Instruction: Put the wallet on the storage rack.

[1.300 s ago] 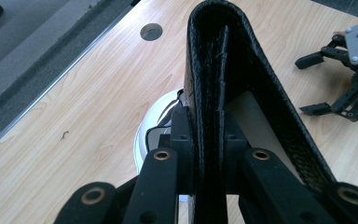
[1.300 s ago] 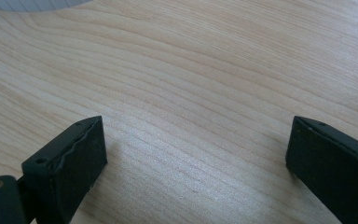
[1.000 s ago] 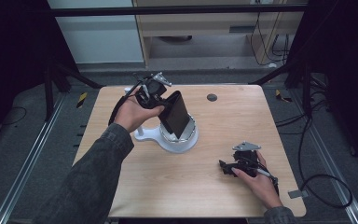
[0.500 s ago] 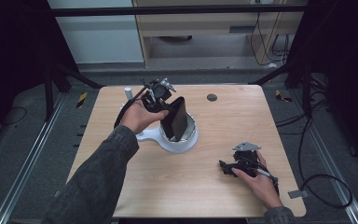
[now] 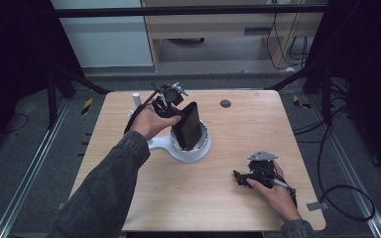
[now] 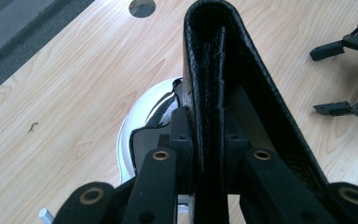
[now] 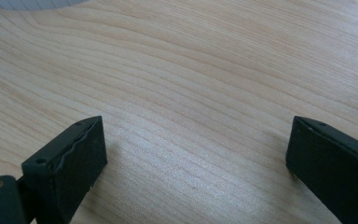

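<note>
A black leather wallet (image 5: 189, 127) stands nearly upright over a white round dish-shaped base (image 5: 200, 151) left of the table's middle. My left gripper (image 5: 177, 115) is shut on the wallet's near edge, coming in from the left. In the left gripper view the pads (image 6: 182, 135) press both sides of the folded wallet (image 6: 210, 70), and the white base (image 6: 133, 126) lies beneath. My right gripper (image 5: 239, 177) rests on the table at the front right, jaws open toward the left with bare wood between them (image 7: 196, 154).
A small white cylinder (image 5: 135, 98) stands at the table's back left. A round grey grommet (image 5: 225, 103) sits in the wooden tabletop (image 5: 258, 124) at the back. The base has a white handle-like arm (image 5: 158, 144) pointing left. Cables trail off both grippers.
The left hand has shifted slightly right and toward the front with the wallet, uncovering the white cylinder behind it. The right gripper has stayed where it was.
</note>
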Motion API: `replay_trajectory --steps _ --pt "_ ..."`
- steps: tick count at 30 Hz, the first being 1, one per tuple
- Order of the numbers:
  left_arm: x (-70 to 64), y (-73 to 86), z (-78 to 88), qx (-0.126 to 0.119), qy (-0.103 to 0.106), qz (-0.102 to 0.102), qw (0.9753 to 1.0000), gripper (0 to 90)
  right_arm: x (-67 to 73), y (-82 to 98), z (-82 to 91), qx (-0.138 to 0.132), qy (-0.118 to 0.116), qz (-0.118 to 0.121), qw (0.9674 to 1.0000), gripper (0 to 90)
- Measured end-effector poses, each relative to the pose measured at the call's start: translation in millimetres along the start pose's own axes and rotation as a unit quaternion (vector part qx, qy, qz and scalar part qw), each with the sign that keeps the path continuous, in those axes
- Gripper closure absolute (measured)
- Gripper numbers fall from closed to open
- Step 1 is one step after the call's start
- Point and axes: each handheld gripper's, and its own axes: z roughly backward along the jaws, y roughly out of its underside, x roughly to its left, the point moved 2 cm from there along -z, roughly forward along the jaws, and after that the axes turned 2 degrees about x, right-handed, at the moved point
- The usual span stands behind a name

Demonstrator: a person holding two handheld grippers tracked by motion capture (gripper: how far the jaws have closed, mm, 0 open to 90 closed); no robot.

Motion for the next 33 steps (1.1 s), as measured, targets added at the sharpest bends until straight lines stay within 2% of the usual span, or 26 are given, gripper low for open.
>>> replay_trajectory --steps 7,14,24,33 --pt "-2.4 -2.9 -3.9 0.004 0.003 -0.003 1.0 78.9 -0.2 0.1 0.1 0.0 0.0 0.001 1.0 5.3" --pt "0.3 -2.6 -3.7 0.004 -0.006 0.0 1.0 77.9 -0.1 0.1 0.1 -0.001 0.0 0.001 1.0 5.3" --pt "1.9 -0.6 2.7 -0.011 -0.016 0.002 0.9998 74.0 -1.0 0.8 0.8 0.0 -0.002 0.005 1.0 5.1" --pt "2.0 3.8 15.4 -0.027 -0.021 0.001 0.9994 69.9 -0.9 0.7 0.6 -0.001 -0.002 0.005 1.0 5.0"
